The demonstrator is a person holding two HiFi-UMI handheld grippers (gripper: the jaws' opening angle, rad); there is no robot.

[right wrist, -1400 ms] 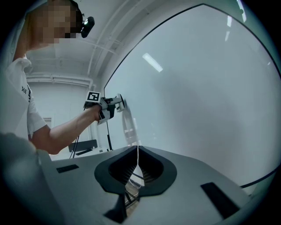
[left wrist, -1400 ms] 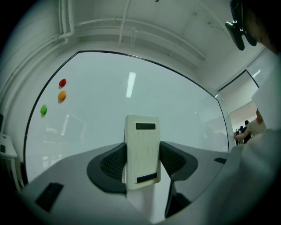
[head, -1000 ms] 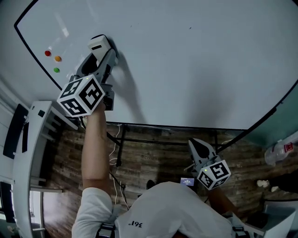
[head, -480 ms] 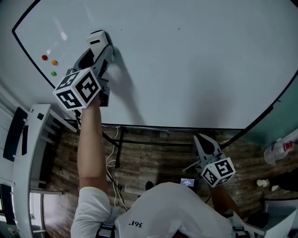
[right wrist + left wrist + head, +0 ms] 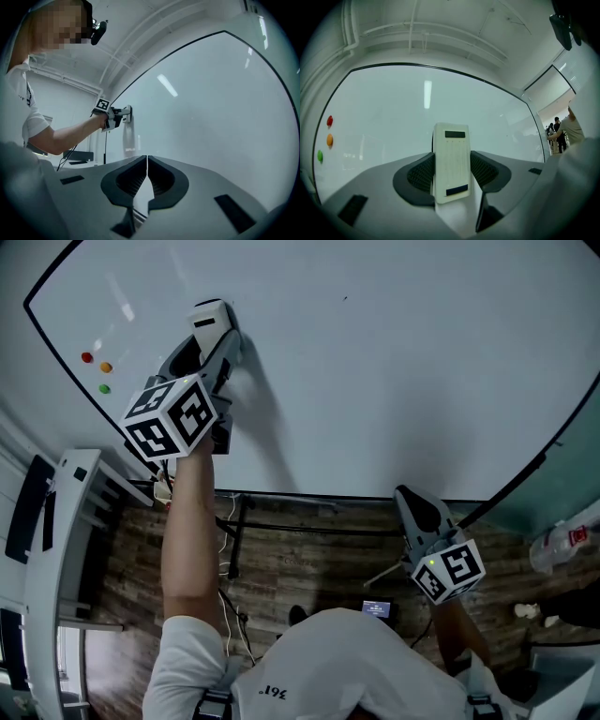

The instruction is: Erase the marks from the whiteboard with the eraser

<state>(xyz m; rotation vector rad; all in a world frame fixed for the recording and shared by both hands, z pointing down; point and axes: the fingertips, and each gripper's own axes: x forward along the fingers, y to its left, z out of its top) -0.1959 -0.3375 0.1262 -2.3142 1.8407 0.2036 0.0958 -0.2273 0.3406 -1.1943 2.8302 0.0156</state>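
The left gripper point(image 5: 212, 324) clamps a white rectangular eraser point(image 5: 451, 161) against the large white whiteboard point(image 5: 394, 362), near three small red, orange and green round magnets point(image 5: 329, 139). The right gripper point(image 5: 147, 180) hangs lower, jaws together, empty.

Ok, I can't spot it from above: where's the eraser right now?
The eraser is held in the left gripper, against the whiteboard's upper left in the head view, right of three coloured magnets.

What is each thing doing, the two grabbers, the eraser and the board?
left gripper: shut on the eraser.
eraser: gripped, held flat against the whiteboard.
right gripper: shut, empty, held low, off the whiteboard.
whiteboard: upright, looks almost clean.
coloured dots: three, stuck near the whiteboard's left edge.
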